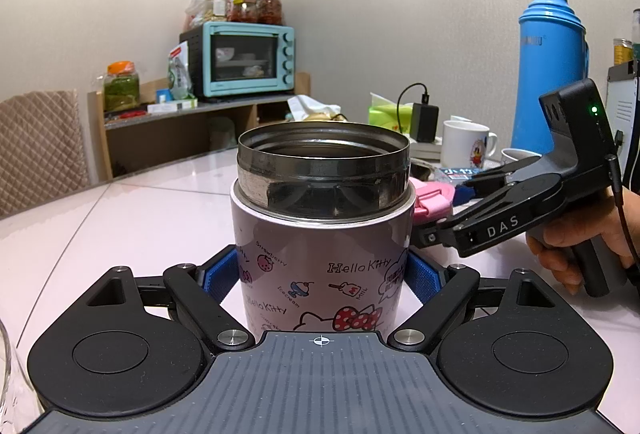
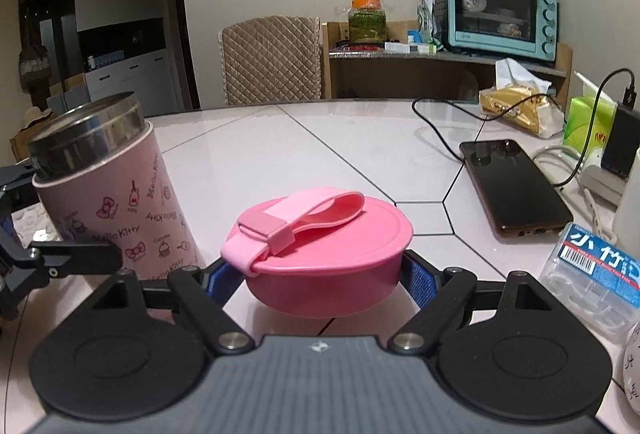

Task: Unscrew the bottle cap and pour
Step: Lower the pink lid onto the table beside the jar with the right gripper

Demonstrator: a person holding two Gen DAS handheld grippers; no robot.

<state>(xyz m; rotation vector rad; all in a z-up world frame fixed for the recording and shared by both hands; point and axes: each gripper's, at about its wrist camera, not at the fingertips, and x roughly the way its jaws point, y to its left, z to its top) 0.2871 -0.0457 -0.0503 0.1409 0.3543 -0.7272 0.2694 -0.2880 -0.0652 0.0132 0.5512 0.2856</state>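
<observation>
While clamped on the uncapped bottle (image 1: 320, 242) and its pink cap (image 2: 320, 254), both tongs amid open tabletop (image 2: 360, 138).

The left tool (image 1: 320, 276) is clamping the bottle (image 1: 320, 226); the right tool (image 2: 320, 276) is gripping the cap (image 2: 320, 254), a hand (image 1: 580, 238) holding its handle.
</observation>
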